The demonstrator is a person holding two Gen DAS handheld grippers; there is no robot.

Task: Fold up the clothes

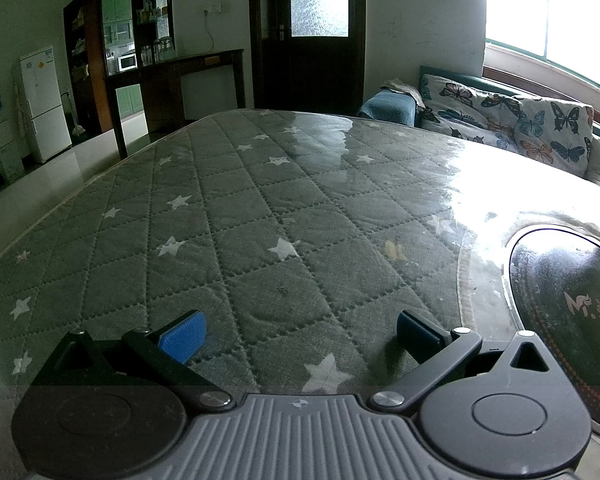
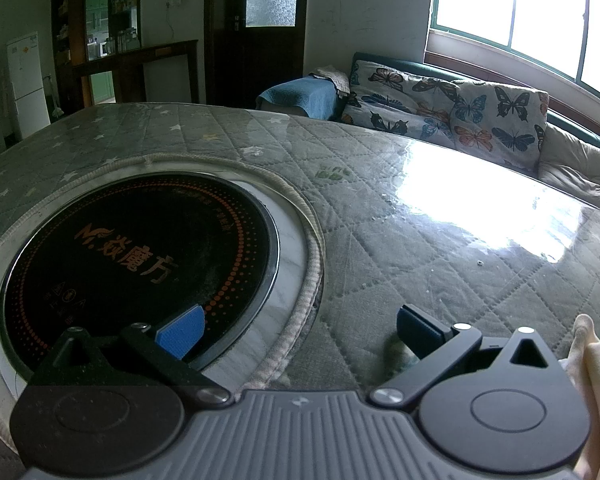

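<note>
My left gripper [image 1: 298, 338] is open above the grey quilted star-print table cover [image 1: 260, 208], with nothing between its blue pads. My right gripper [image 2: 298, 332] is open too, its left pad over the black round cooktop [image 2: 140, 248] and its right pad over the quilted cover [image 2: 440, 240]. A pale cream cloth [image 2: 596, 368] shows at the right edge of the right wrist view, beside that gripper and outside its fingers; most of it is out of frame. No garment appears in the left wrist view.
The cooktop [image 1: 572, 304] is set into the table at the right of the left gripper. A sofa with butterfly cushions [image 1: 512, 120] lies beyond the table under a bright window. A dark door [image 1: 312, 36], a shelf unit [image 1: 140, 40] and a white fridge [image 1: 44, 100] stand at the back.
</note>
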